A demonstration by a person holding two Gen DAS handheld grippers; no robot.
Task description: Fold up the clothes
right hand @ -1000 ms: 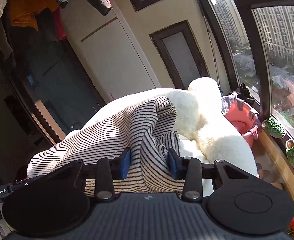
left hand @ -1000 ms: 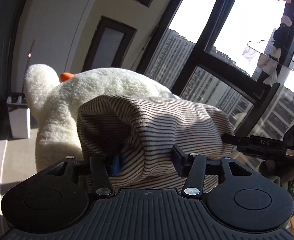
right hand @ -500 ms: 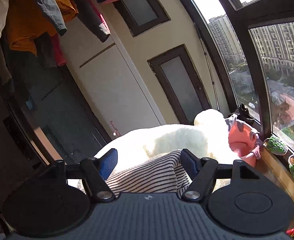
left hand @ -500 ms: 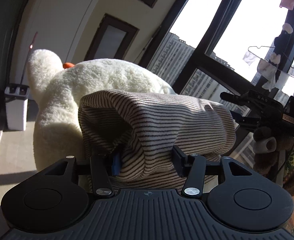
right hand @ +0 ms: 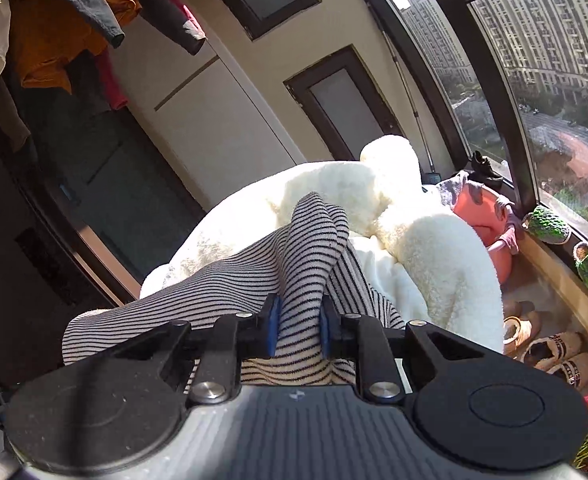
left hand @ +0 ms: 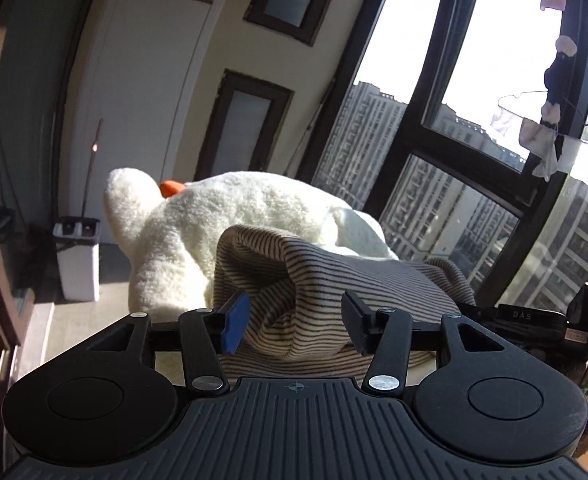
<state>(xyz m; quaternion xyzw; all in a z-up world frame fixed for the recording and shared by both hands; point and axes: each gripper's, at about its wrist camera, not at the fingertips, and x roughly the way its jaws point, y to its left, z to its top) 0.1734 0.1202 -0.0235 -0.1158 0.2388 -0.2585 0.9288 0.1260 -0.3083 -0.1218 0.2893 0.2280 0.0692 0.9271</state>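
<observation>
Striped cloth (right hand: 314,248), cream with thin dark lines, lies bunched over a big white plush toy (right hand: 414,220) by the window. Right gripper (right hand: 297,330) has its jaws pinched on a raised fold. Left gripper (left hand: 294,322) stands wide apart around a loose hump of it.

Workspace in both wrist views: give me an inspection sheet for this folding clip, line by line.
Surface: no table seen; the striped garment lies on a big white plush toy.
Job's things: striped garment, bunched, not flat.
Clutter: slippers, green shoes on the sill, pink item, white bin.
Grippers: left tool open with cloth between its fingers; right tool shut on a ridge of the garment.
Cables: nothing seen.
Surroundings: large windows, hanging laundry, hanger.
</observation>
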